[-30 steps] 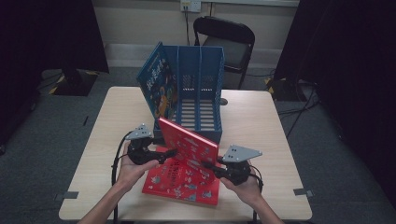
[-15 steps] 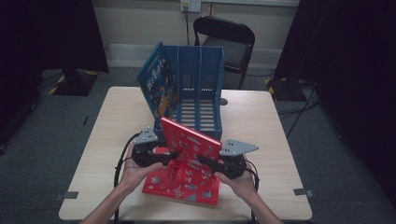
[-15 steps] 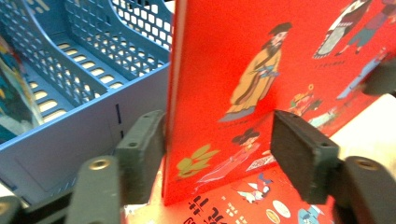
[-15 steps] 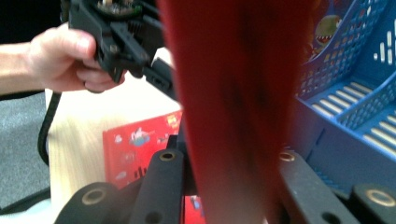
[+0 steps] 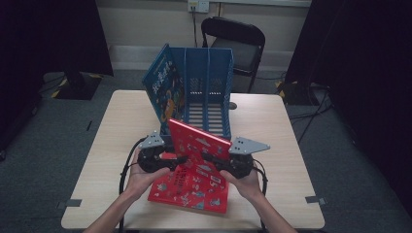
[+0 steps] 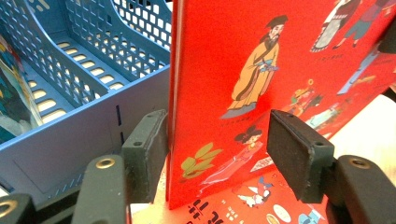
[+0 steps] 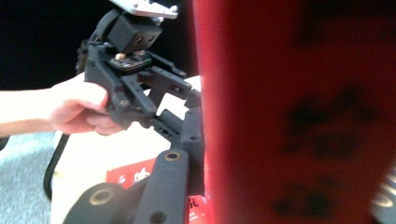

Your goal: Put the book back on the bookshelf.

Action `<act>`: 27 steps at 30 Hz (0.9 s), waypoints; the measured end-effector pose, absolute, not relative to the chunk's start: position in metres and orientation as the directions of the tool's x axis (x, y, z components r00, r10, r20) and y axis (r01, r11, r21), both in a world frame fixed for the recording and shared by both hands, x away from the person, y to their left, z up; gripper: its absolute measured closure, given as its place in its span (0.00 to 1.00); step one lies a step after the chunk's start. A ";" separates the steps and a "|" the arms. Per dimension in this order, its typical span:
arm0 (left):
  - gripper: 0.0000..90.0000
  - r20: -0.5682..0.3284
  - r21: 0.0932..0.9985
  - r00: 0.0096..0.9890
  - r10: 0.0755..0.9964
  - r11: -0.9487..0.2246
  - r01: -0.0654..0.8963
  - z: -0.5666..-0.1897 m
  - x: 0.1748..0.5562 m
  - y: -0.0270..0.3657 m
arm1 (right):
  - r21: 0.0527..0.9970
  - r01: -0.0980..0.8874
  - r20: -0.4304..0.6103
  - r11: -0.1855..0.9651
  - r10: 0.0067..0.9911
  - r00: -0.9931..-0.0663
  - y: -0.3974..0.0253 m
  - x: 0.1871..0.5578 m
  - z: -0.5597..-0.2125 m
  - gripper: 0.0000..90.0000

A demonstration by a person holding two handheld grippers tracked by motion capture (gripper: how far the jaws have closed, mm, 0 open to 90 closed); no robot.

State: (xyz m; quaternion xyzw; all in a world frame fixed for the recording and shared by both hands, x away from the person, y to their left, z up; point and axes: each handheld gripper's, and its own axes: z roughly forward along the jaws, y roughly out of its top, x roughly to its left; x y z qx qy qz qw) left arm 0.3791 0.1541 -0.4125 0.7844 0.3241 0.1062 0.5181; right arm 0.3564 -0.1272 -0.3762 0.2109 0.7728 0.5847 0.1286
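A red picture book (image 5: 199,141) stands tilted on its edge in front of the blue slotted file rack (image 5: 206,77). My right gripper (image 5: 208,158) is shut on its right side; in the right gripper view the cover (image 7: 289,116) is a close blur against my left jaw. My left gripper (image 6: 219,149) is open, its pads on either side of the book's spine edge (image 6: 261,70), with a gap at the right pad. A second red book (image 5: 189,191) lies flat on the table under both hands. The left gripper (image 5: 180,159) sits just left of the standing book.
A blue book (image 5: 163,87) leans in the rack's left slot; the other slots (image 6: 93,70) hold nothing. A black chair (image 5: 233,39) stands behind the table. Bare tabletop (image 5: 277,126) lies to the right and left of the rack.
Both grippers have drawn inward a little toward the standing red book. The book stays tilted at about the same spot.
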 end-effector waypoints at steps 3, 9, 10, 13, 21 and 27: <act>0.41 -0.151 0.879 0.771 0.619 -0.272 0.391 -0.414 0.377 0.153 | 0.957 0.174 0.041 0.234 0.482 -0.875 -0.127 0.355 -0.375 0.87; 0.29 -0.143 0.850 0.756 0.638 -0.312 0.424 -0.415 0.370 0.157 | 0.952 0.198 0.053 0.233 0.512 -0.857 -0.127 0.358 -0.373 0.89; 0.29 -0.125 0.844 0.753 0.647 -0.329 0.423 -0.414 0.368 0.160 | 0.951 0.206 0.061 0.229 0.517 -0.854 -0.127 0.360 -0.372 0.89; 0.28 -0.146 0.840 0.737 0.660 -0.310 0.445 -0.417 0.365 0.171 | 0.947 0.231 0.084 0.222 0.524 -0.848 -0.127 0.364 -0.371 0.89; 0.26 -0.173 0.805 0.690 0.703 -0.303 0.511 -0.435 0.369 0.190 | 0.939 0.258 0.103 0.229 0.528 -0.843 -0.120 0.369 -0.363 0.89; 0.21 -0.137 0.802 0.669 0.731 -0.315 0.508 -0.440 0.367 0.198 | 0.936 0.263 0.102 0.233 0.535 -0.838 -0.117 0.370 -0.360 0.89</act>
